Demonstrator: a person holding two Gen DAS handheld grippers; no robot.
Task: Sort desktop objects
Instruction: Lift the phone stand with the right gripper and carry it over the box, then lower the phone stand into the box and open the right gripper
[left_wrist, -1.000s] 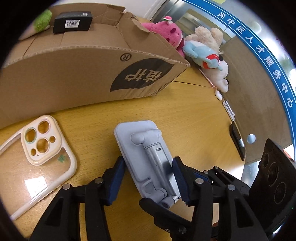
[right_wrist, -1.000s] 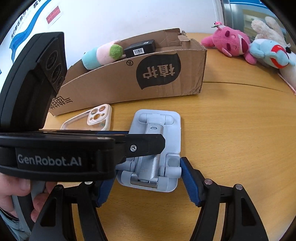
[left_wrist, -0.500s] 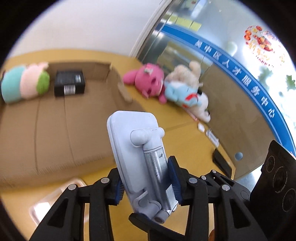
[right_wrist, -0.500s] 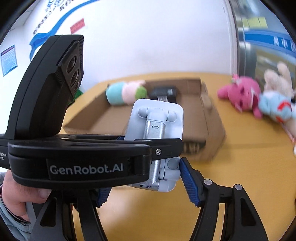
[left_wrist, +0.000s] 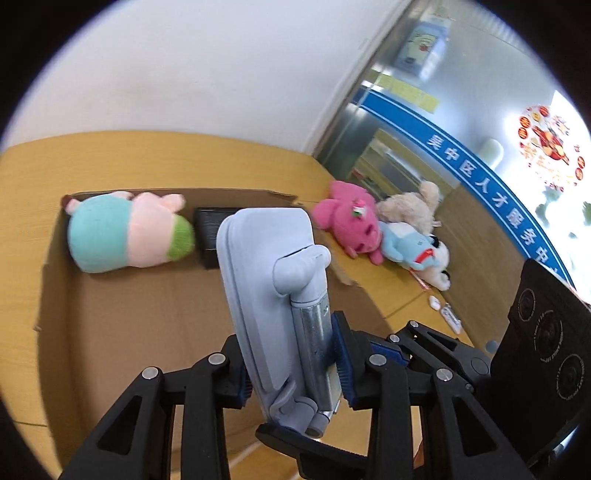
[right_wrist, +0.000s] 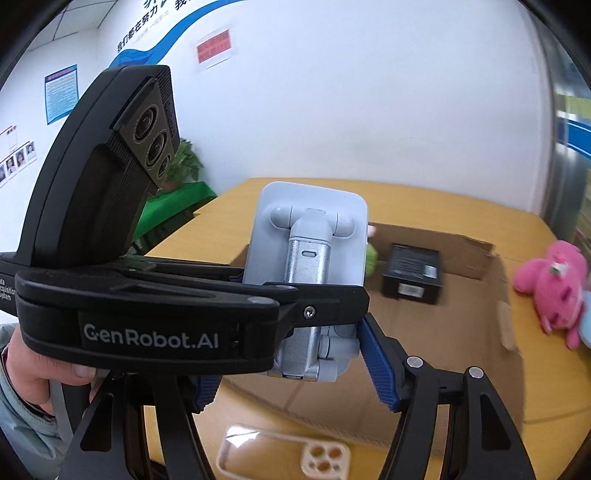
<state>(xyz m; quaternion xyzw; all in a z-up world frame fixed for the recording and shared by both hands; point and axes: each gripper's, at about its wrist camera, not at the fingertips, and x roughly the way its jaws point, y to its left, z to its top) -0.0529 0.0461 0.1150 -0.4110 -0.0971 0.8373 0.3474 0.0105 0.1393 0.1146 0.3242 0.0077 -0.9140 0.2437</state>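
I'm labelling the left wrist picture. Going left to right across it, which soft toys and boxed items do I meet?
Teal-and-pink plush → black box → pink plush → blue plush.

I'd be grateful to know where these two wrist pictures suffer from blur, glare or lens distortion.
Left wrist view: the plush toys and cardboard box are smeared, the window at right is blown out, and the phone stand stays fairly sharp. Right wrist view: box edges and phone case are soft; the fisheye bends the walls.
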